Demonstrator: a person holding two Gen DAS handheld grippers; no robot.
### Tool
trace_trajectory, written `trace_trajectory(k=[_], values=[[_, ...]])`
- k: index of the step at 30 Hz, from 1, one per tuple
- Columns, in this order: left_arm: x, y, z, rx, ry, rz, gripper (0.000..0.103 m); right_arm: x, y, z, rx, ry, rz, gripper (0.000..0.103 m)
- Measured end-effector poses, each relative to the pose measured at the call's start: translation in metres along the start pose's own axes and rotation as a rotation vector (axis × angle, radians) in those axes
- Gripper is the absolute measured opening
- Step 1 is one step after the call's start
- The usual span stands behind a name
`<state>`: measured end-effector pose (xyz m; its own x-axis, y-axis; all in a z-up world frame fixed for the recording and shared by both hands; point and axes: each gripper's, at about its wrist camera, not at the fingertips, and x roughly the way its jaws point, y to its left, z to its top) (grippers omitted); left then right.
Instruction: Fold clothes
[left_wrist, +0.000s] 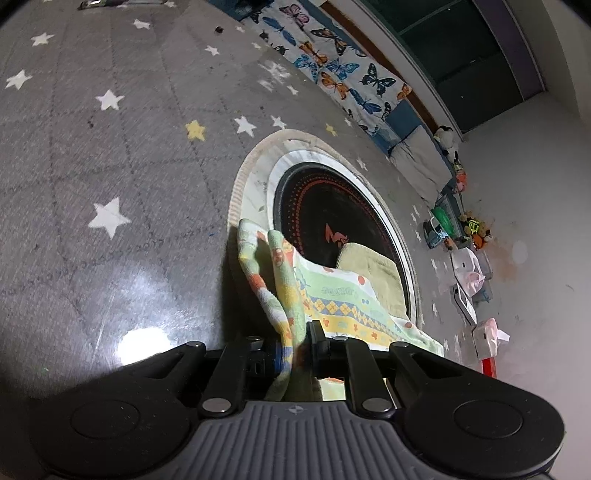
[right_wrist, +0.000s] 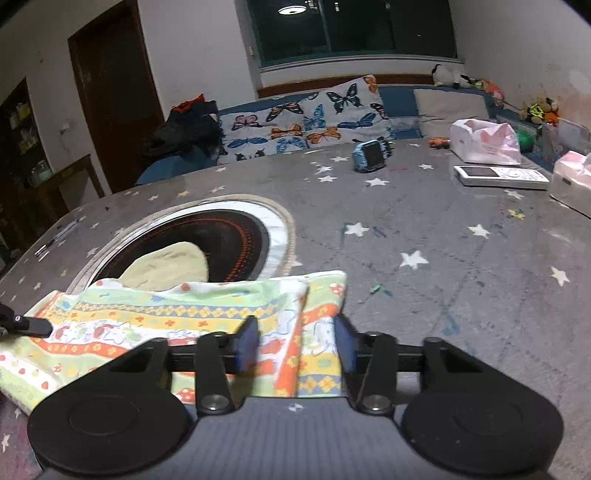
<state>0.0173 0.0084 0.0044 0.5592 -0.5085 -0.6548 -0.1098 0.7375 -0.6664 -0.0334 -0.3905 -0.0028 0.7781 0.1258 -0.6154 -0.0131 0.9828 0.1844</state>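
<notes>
Left gripper: my left gripper is clamped tight on a bunched edge of the patterned cloth; the fabric runs up between the two fingers at the bottom centre of the left wrist view.

Right gripper: my right gripper has its blue pads spread wide, and a folded corner of the cloth lies between them. I see nothing pinched there; the pads stand apart from each other.

Cloth: striped in green, yellow and orange with small flowers and mushrooms. In the right wrist view it spreads across the lower left of the frame, one corner doubled over near the centre.

Second item: a plain pale yellow-green cloth lies partly under the patterned one, resting on the dark disc.

Surface: a grey star-printed table cover with a round black induction cooktop set in it, ringed in white, left of centre.

Far side: a butterfly-print blanket along the upper middle, a white handset and a pink tissue box at the right edge, a blue toy watch near them.

Left edge, right view: a black fingertip of the other gripper pokes in over the cloth.
</notes>
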Motion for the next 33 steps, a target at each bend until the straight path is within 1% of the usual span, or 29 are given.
trace_trajectory(k=[1,2,5,9,13,21,26,33], values=[[0.000,-0.002,0.000,0.010,-0.003,-0.002,0.015,0.000,0.003,0.000,-0.002,0.004,0.006,0.019],[-0.001,-0.003,0.000,0.020,-0.006,-0.005,0.015,0.000,0.003,0.000,0.007,0.005,0.011,0.014],[-0.006,-0.011,0.000,0.060,-0.017,-0.018,0.012,-0.003,0.005,0.000,0.037,-0.009,0.016,0.009],[-0.013,-0.029,0.003,0.130,-0.034,-0.036,0.010,-0.019,0.005,0.003,0.069,-0.060,0.029,0.008],[-0.012,-0.051,0.006,0.176,-0.029,-0.068,0.010,-0.042,0.010,0.013,0.052,-0.118,0.026,0.008],[0.016,-0.112,0.004,0.280,0.006,-0.114,0.010,-0.075,-0.014,0.036,0.040,-0.195,-0.066,0.008],[0.044,-0.153,-0.004,0.357,0.036,-0.126,0.010,-0.091,-0.047,0.042,0.067,-0.225,-0.141,0.008],[0.086,-0.200,-0.022,0.443,0.090,-0.129,0.010,-0.104,-0.092,0.045,0.106,-0.238,-0.228,0.008]])
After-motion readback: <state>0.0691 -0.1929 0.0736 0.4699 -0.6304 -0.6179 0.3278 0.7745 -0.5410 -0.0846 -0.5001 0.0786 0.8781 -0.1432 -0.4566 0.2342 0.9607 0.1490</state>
